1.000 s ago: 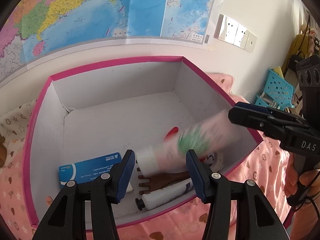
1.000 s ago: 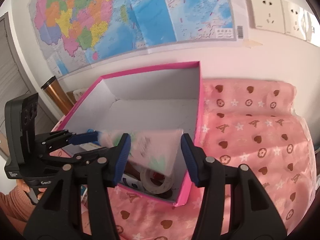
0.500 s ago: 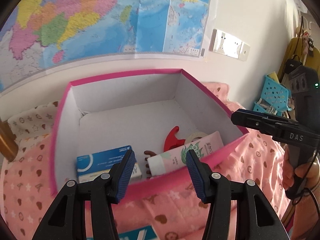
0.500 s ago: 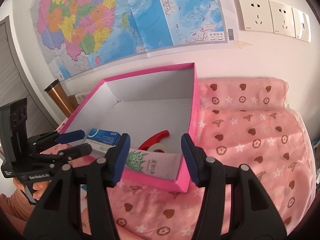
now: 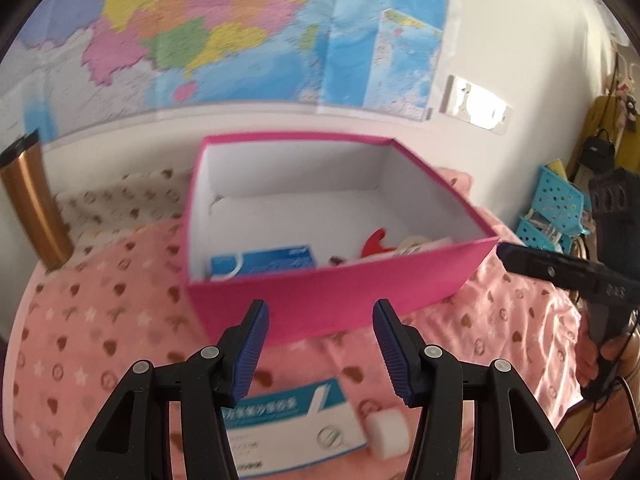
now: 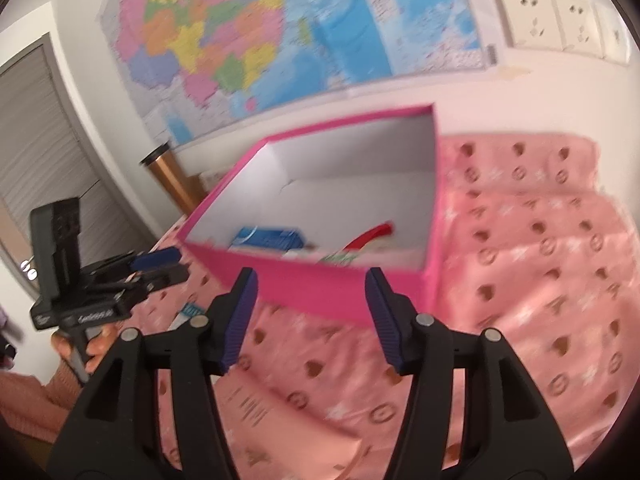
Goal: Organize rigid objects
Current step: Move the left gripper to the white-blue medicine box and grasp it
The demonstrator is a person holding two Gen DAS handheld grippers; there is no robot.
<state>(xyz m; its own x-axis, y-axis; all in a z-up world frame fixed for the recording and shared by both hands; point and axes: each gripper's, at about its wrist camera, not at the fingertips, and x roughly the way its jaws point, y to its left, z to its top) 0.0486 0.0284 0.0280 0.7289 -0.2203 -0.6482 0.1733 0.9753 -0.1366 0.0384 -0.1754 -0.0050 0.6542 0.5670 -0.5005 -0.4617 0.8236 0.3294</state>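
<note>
My left hand-held gripper [image 5: 318, 350] hangs with its jaws apart and nothing between them, in front of the pink box [image 5: 332, 304] on the pink patterned cloth [image 5: 92, 320]. My right hand-held gripper [image 6: 310, 316] is likewise spread and empty, facing the same box's near wall. Inside the box I see a blue carton [image 5: 264, 262], a red-handled item [image 5: 376, 240], a roll of tape [image 5: 414, 243] and a pink tube [image 6: 360, 254] lying against the near wall. Outside, beneath my left gripper, a white-and-teal carton [image 5: 296, 420] lies flat on the cloth with a small white block [image 5: 388, 434] just beside it. A copper tumbler [image 5: 30, 200] stands at the wall.
</note>
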